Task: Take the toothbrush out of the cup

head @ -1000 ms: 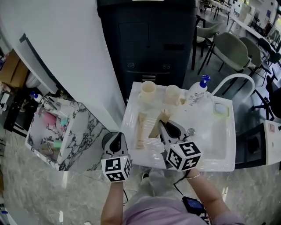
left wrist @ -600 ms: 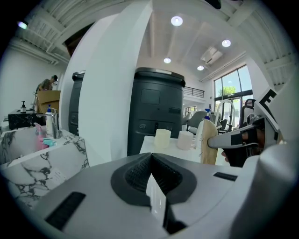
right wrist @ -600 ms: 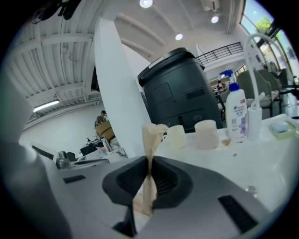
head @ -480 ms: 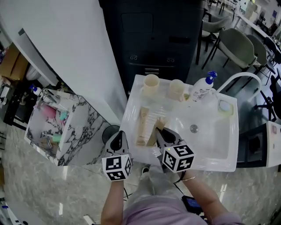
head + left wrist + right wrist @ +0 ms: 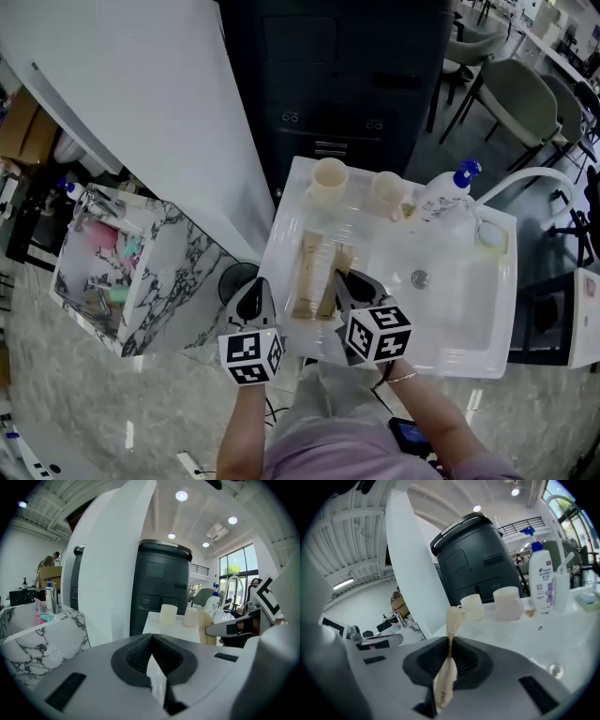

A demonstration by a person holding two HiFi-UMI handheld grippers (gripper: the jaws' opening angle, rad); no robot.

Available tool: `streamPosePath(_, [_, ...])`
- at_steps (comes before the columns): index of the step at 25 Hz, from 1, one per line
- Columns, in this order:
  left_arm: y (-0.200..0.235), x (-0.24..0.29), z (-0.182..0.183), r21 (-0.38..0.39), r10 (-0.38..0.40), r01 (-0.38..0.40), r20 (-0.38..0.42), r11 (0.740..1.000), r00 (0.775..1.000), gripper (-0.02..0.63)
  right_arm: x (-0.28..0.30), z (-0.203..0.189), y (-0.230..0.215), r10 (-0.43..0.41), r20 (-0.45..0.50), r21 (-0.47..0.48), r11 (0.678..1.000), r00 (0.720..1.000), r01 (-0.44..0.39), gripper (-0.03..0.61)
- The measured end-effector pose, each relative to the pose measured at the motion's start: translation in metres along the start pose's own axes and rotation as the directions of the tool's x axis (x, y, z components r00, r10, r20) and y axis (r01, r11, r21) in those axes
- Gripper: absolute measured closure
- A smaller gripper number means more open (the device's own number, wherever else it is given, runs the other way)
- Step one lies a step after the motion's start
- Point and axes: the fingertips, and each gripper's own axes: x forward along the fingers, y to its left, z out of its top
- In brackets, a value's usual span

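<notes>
**Q:** What is shown at the left?

**A:** A marble-patterned box (image 5: 141, 281) holding pink and teal items is seen at far left. Next to it the left gripper (image 5: 251, 291) is held just short of the near edge of the white washstand (image 5: 469, 354). Its jaws are pressed together, and nothing is caught between them.

**Q:** And where is the toothbrush found?

**A:** A flat beige packet (image 5: 307, 274) is laid on the counter's left part. Just beside it, what appears to be the toothbrush (image 5: 337, 262), wrapped in a beige paper sleeve, is pinched between the jaws of the right gripper (image 5: 348, 284). It is held low over the counter, well clear of both cups. Whether its far end is touching the surface cannot be told.

**Q:** What is pictured beyond that?

**A:** The left cup (image 5: 329, 180) and the right cup (image 5: 388, 194) are stood upright along the far edge, in front of a dark cabinet (image 5: 347, 75). Further right, a white pump bottle (image 5: 442, 197) with a blue cap is placed near the curved white tap (image 5: 525, 176), and the basin's drain (image 5: 419, 278) is seen below them.
</notes>
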Motion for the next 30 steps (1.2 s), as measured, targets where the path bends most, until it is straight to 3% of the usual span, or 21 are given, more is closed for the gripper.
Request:
streamPosePath(17, [0.012, 0.048, 0.000, -0.020, 0.015, -0.015, -0.042, 1.000, 0.999, 0.612, 0.053, -0.030, -0.038, -0.052, -0.160, 0.088, 0.994, 0.986, 0.067, 0.543])
streamPosePath(30, [0.020, 0.063, -0.001, -0.028, 0.020, -0.021, -0.050, 0.999, 0.999, 0.613, 0.075, -0.054, -0.043, -0.064, -0.276, 0.045, 0.996, 0.959, 0.079, 0.528])
